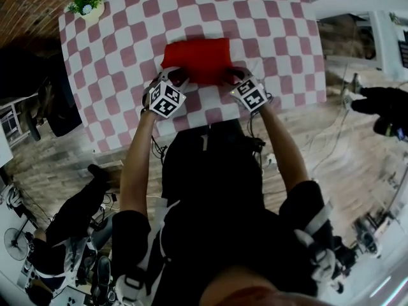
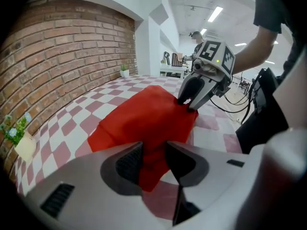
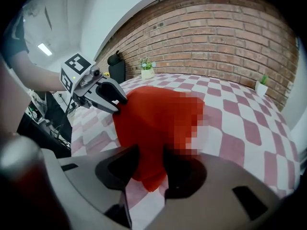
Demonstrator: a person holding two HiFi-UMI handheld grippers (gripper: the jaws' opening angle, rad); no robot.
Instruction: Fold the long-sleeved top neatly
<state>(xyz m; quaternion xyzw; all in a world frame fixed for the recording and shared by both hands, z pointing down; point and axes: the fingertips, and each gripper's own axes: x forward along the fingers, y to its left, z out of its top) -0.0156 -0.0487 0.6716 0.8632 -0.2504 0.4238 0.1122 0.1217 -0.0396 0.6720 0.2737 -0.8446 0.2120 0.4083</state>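
Note:
The red long-sleeved top point(image 1: 196, 59) lies folded into a compact rectangle on the checkered table point(image 1: 127, 56). My left gripper point(image 1: 175, 76) is at its near left corner and my right gripper point(image 1: 234, 76) at its near right corner. In the left gripper view a bunched fold of the top point(image 2: 144, 119) fills the gap of the left gripper point(image 2: 154, 159), touching both pads. The right gripper point(image 2: 189, 102) shows across the cloth. In the right gripper view a loose tongue of the top point(image 3: 153, 114) hangs between the wide-set pads of the right gripper point(image 3: 151, 164).
A small potted plant point(image 1: 86, 6) stands at the table's far left corner, next to the brick wall point(image 2: 57, 56). A second plant point(image 3: 261, 85) sits by the wall. The table's near edge runs just below the grippers. Cables point(image 1: 331, 139) lie on the wooden floor.

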